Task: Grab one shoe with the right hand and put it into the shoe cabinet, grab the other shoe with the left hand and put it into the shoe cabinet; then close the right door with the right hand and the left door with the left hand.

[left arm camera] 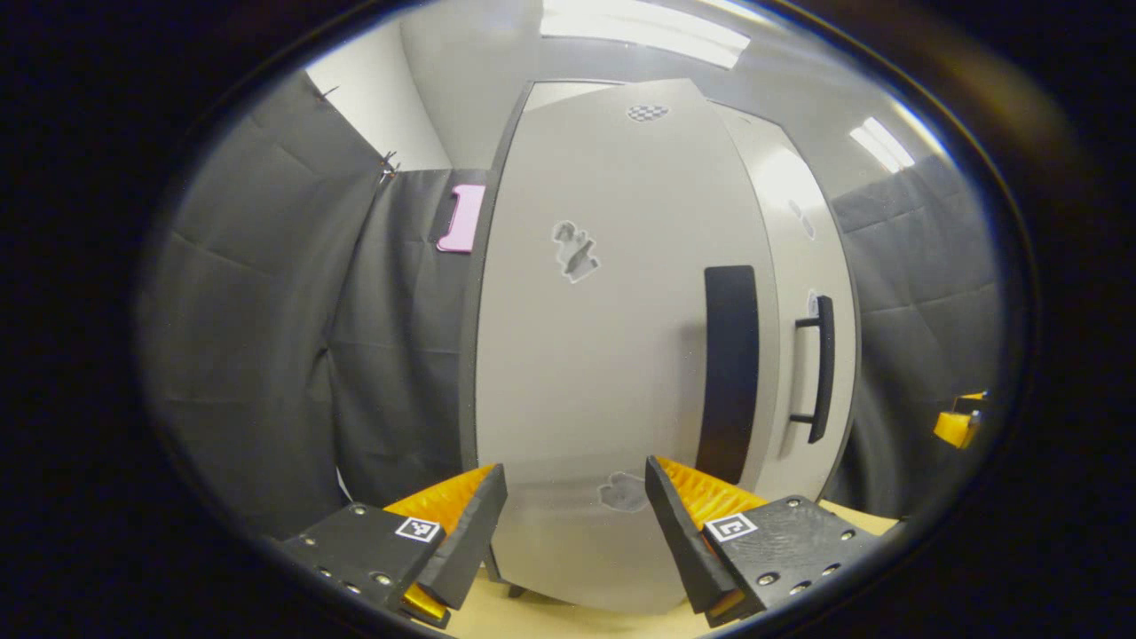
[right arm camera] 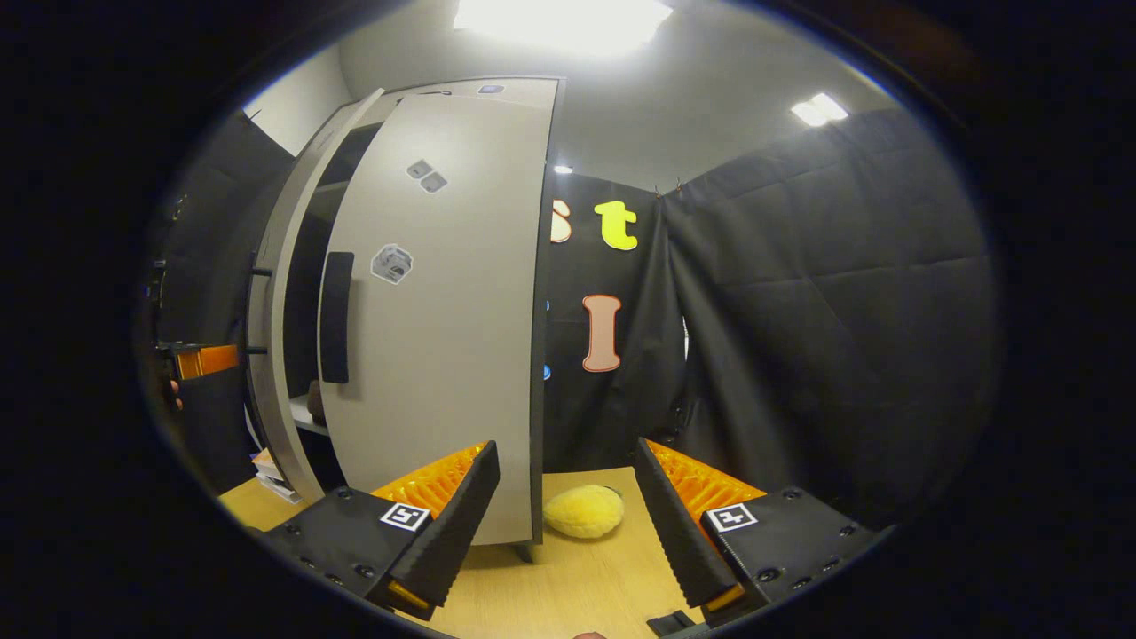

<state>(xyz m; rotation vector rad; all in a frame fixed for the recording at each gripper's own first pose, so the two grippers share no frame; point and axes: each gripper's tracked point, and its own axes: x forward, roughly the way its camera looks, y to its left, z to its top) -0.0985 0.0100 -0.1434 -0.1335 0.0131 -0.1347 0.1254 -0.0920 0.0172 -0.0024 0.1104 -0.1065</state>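
Left gripper view: left hand-held gripper (left arm camera: pixel 575 515) spread wide, gripping nothing, facing the left door (left arm camera: pixel 612 355) of the shoe cabinet (left arm camera: pixel 803 222) from close by. Two doors counted, each with one dark vertical handle: left handle (left arm camera: pixel 729 373) a flat bar, right door (left arm camera: pixel 799 355) with a standoff handle (left arm camera: pixel 821 368). Three small stickers on the left door. Other gripper's tip at the far right edge (left arm camera: pixel 958 424).

Right gripper view: right hand-held gripper (right arm camera: pixel 568 506) likewise wide and empty, low over the table (right arm camera: pixel 568 586). Right door partly open, dark gap beside it showing a shelf (right arm camera: pixel 306 413) with one dark object (right arm camera: pixel 316 399), possibly a shoe; cannot tell for sure. One yellow fluffy object (right arm camera: pixel 584 511) on the table just beside the door's lower corner, between the fingers.
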